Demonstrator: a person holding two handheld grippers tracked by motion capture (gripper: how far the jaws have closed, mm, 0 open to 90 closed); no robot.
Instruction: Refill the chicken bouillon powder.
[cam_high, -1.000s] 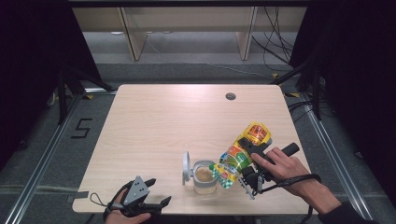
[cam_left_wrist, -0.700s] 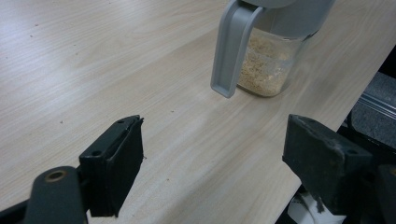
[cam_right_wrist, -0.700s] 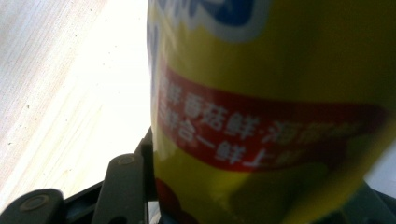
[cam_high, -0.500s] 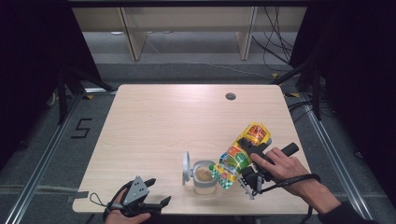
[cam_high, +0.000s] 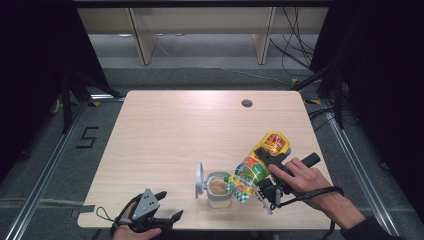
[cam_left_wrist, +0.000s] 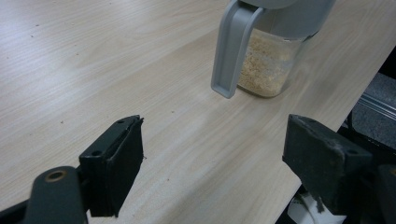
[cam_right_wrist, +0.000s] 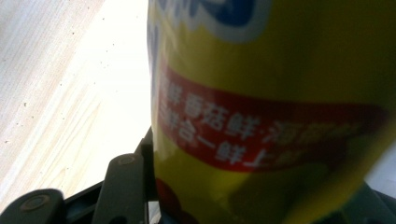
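Right gripper (cam_high: 262, 176) was clamped on a tilted yellow seasoning pouch (cam_high: 257, 165), its mouth over the clear jar (cam_high: 219, 189) of granules, flip lid (cam_high: 199, 179) open. Left gripper (cam_high: 167, 207) rested nearby on the table (cam_high: 175, 130), jaws apart, empty.

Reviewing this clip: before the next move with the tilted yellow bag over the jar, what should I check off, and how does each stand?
1. Right tool grips the yellow bag: ok, shut on it.
2. Bag mouth over the jar opening: ok, tilted with its lower end at the rim.
3. Jar lid out of the way: ok, hinged open at the jar's left.
4. Jar upright on the table: ok.
5. Left tool clear of the jar: ok, open, holding nothing.
6. Granules flowing: cannot tell.
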